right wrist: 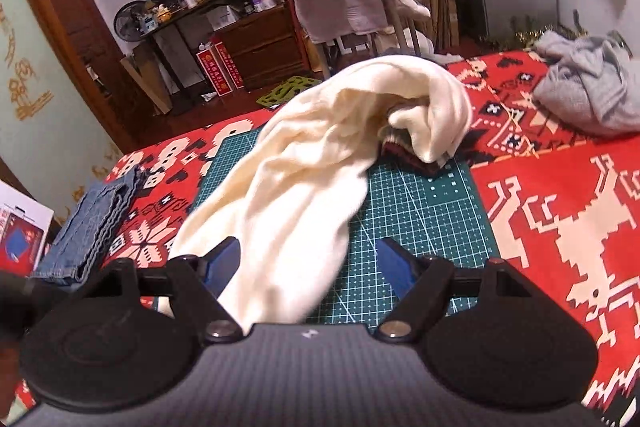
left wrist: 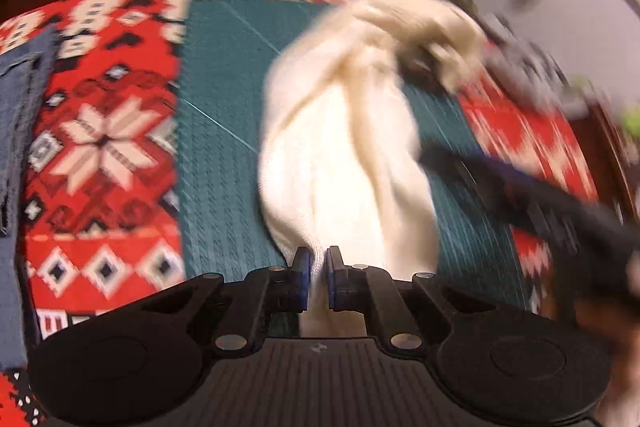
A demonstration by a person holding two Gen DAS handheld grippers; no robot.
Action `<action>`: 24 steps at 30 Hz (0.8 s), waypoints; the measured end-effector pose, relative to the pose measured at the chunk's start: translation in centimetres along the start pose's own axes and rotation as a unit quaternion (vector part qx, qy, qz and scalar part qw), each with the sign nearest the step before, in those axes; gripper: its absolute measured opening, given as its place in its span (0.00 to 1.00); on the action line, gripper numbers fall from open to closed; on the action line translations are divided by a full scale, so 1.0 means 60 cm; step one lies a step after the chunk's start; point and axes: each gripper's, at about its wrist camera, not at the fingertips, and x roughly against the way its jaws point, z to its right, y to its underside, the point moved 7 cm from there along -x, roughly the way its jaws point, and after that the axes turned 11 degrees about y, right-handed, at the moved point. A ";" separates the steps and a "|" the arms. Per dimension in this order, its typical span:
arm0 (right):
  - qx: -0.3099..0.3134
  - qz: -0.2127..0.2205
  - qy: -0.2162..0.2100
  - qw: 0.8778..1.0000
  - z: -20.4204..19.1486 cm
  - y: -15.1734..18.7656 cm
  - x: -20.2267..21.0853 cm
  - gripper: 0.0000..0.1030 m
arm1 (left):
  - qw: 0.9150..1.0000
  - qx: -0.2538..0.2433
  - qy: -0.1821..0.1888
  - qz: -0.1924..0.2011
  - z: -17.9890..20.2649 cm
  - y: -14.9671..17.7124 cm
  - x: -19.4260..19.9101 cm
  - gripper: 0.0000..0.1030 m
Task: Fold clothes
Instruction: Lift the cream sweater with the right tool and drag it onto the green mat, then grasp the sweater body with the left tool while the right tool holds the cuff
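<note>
Cream garment [left wrist: 340, 163]: my left gripper [left wrist: 318, 259] pinches 1 edge to lift it; my right gripper [right wrist: 310, 259] stands wide, holding nothing.

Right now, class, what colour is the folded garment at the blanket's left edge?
Denim blue. The folded garment shows best in the right wrist view.

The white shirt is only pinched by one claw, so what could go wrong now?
1. The left claw grips just a thin edge of the white shirt; a tug might slip it free.
2. The right claw is open, so the shirt hangs bunched and may fold crooked.
3. The far end drapes over a dark striped cloth and could drag it along.
</note>
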 end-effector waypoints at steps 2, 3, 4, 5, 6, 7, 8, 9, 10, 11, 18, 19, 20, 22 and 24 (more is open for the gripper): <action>-0.002 -0.010 -0.011 1.000 -0.004 0.003 -0.007 0.77 | 0.999 -0.021 0.015 -0.020 0.020 0.018 0.001 0.09; -0.002 -0.015 -0.016 1.000 -0.006 0.004 -0.010 0.76 | 0.999 -0.024 0.022 -0.023 0.026 0.019 0.003 0.09; 0.005 -0.019 -0.018 1.000 -0.010 0.008 -0.015 0.72 | 0.999 -0.026 0.028 -0.025 0.031 0.019 0.005 0.09; 0.016 -0.022 -0.017 0.999 -0.015 0.012 -0.020 0.65 | 0.999 -0.022 0.032 -0.023 0.032 0.019 0.006 0.09; 0.026 -0.025 -0.015 0.999 -0.020 0.016 -0.026 0.61 | 0.999 -0.016 0.036 -0.023 0.030 0.017 0.009 0.10; 0.036 -0.029 -0.015 0.999 -0.025 0.022 -0.032 0.53 | 0.999 -0.010 0.041 -0.021 0.025 0.016 0.011 0.09; 0.046 -0.034 -0.014 0.998 -0.031 0.027 -0.037 0.43 | 0.999 -0.003 0.041 -0.013 0.020 0.011 0.017 0.09; 0.052 -0.038 -0.016 0.998 -0.038 0.030 -0.039 0.38 | 0.999 0.003 0.041 -0.005 0.014 0.007 0.022 0.09; 0.057 -0.042 -0.018 0.997 -0.044 0.033 -0.040 0.32 | 0.999 0.010 0.041 0.003 0.009 0.002 0.027 0.10; 0.064 -0.042 -0.016 0.997 -0.049 0.036 -0.040 0.30 | 0.999 0.016 0.038 0.015 0.003 -0.006 0.035 0.17; 0.108 -0.064 -0.033 0.992 -0.095 0.055 -0.026 0.21 | 0.993 0.038 0.006 0.109 -0.027 -0.052 0.067 0.42; 0.117 -0.069 -0.038 0.990 -0.103 0.061 -0.022 0.21 | 0.993 0.033 0.000 0.114 -0.027 -0.057 0.065 0.43; 0.127 -0.074 -0.043 0.988 -0.110 0.067 -0.018 0.21 | 0.993 0.025 -0.009 0.117 -0.027 -0.060 0.060 0.44; 0.138 -0.084 -0.054 0.985 -0.121 0.078 -0.011 0.21 | 0.992 0.009 -0.030 0.121 -0.029 -0.064 0.049 0.45; 0.134 -0.093 -0.063 0.985 -0.121 0.081 -0.003 0.21 | 0.993 0.000 -0.046 0.113 -0.034 -0.065 0.034 0.45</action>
